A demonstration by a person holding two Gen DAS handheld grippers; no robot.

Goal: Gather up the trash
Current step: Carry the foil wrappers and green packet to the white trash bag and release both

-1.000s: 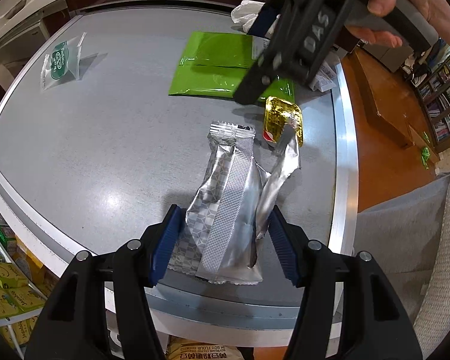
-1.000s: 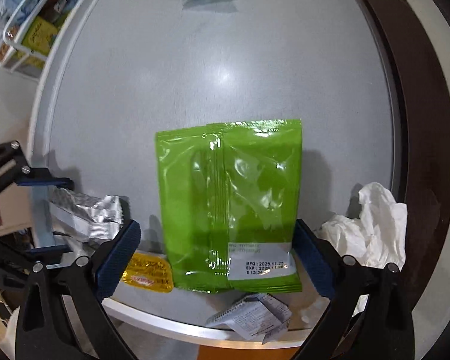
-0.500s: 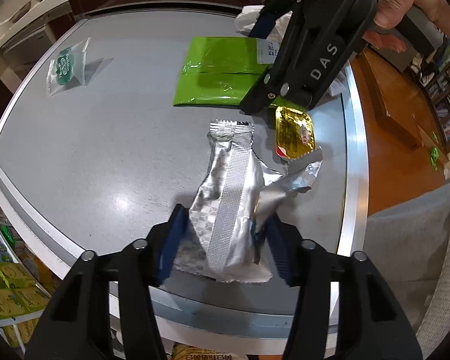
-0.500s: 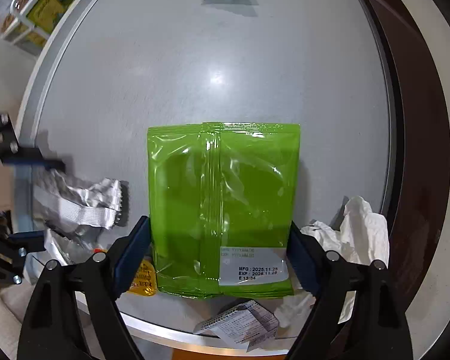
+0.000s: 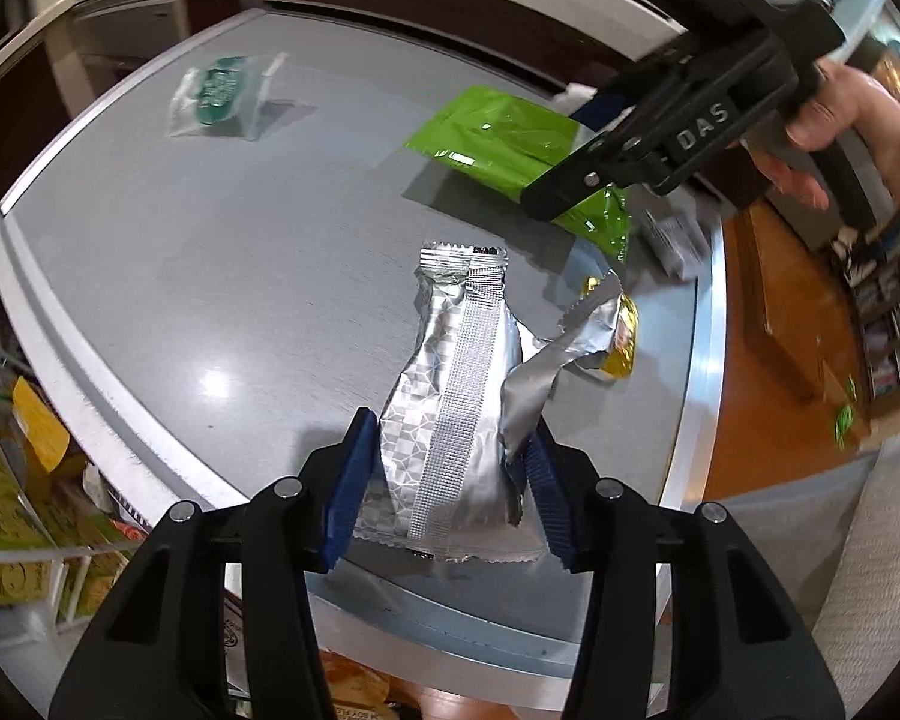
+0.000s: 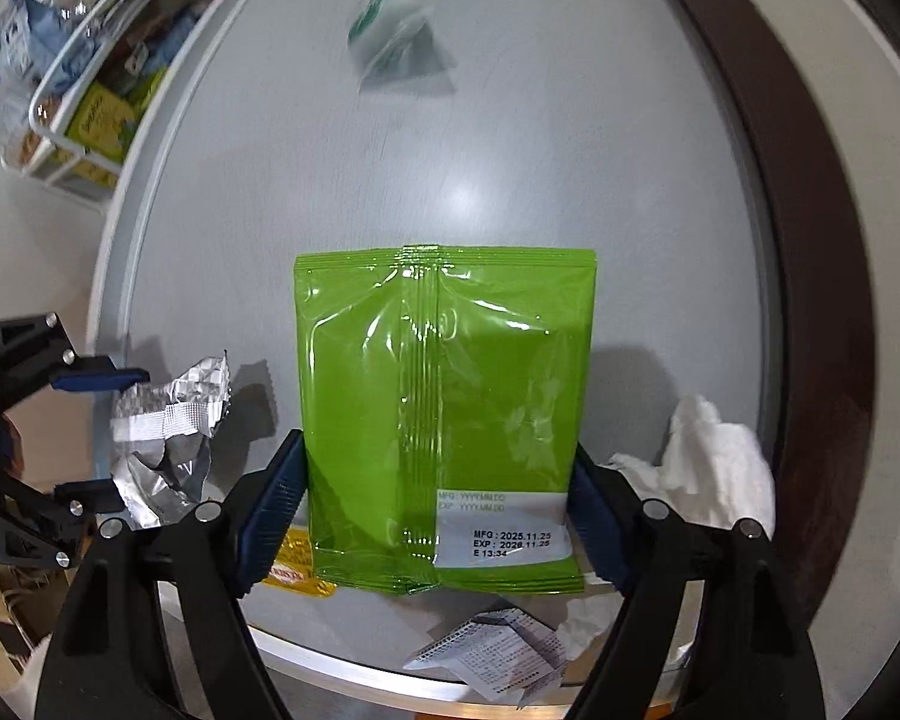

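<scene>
left gripper point(image 5: 444, 483) fingers clamp 1 silver wrapper point(image 5: 456, 408) | right gripper point(image 6: 435, 510) fingers clamp 1 green packet point(image 6: 444, 408)

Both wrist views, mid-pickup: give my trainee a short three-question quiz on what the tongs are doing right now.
1. True or false: the left tongs pinch the crinkled silver foil wrapper.
2. What sits between the right tongs? A) crumpled white tissue B) glossy green snack pouch C) printed paper receipt
3. Fill in: the small clear packet with a green label lies ____ both tongs.

Key: 1 true; 2 B; 3 beyond
</scene>
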